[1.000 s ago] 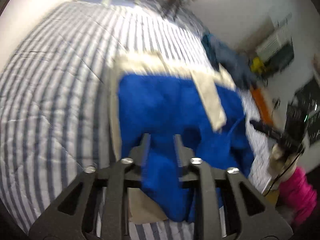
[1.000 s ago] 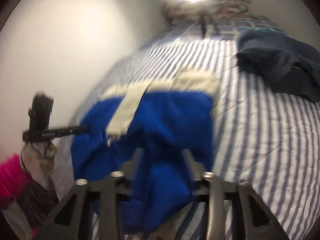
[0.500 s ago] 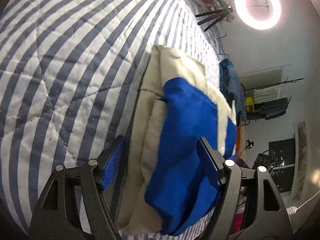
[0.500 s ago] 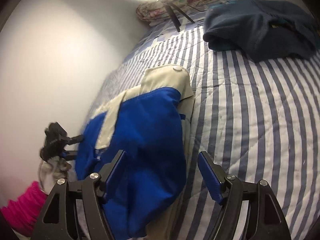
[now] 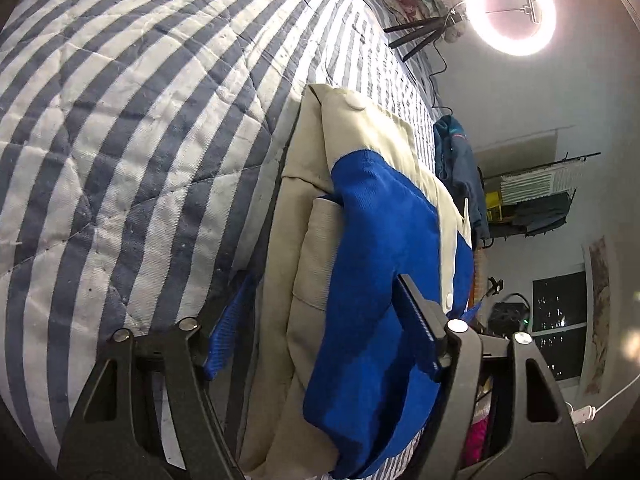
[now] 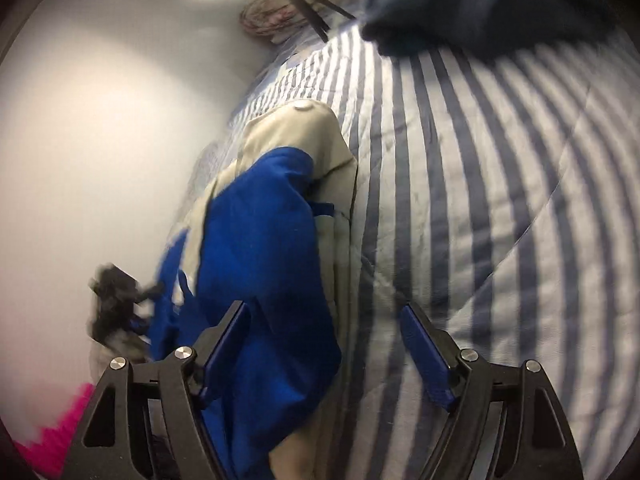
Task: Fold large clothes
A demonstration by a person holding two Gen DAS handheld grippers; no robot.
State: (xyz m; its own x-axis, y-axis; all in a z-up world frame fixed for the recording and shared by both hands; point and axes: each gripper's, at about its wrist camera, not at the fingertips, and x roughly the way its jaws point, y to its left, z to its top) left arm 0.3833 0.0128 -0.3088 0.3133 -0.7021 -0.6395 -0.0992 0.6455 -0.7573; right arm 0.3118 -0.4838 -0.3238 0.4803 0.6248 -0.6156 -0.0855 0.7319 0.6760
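Bed (image 5: pixel 132 128): a quilt in grey-blue and white stripes fills both views and carries everything else.
Jacket (image 5: pixel 380 264): the task's garment, blue with beige panels, lies on the bed as a folded, layered bundle near the bed's edge; beige layers sit underneath, a blue layer drapes on top, and a round snap shows at its far end. In the right wrist view the jacket (image 6: pixel 272 264) runs away from the camera, its blue top layer bulging and not lying flat.
Dark garment (image 6: pixel 480 4): a navy heap farther up the bed, well apart from the jacket.
Ring light (image 5: pixel 510 10): lit, on a tripod past the head of the bed.
Left gripper (image 5: pixel 320 328): jaws wide apart, holding nothing; the jacket lies between and beyond its fingers, which straddle the near end of the bundle.
Right gripper (image 6: pixel 326 344): likewise spread wide and empty, its left pad over the blue layer, its right pad over bare quilt.
Stage: judged as between grasps, the fold made but not tidied.
Risk: the puffy blue layer may spring open or slide off the beige, because nothing pins it.
Risk: a pinch here could catch only the top layer, or quilt with it, dragging the stack askew toward the bed's edge.
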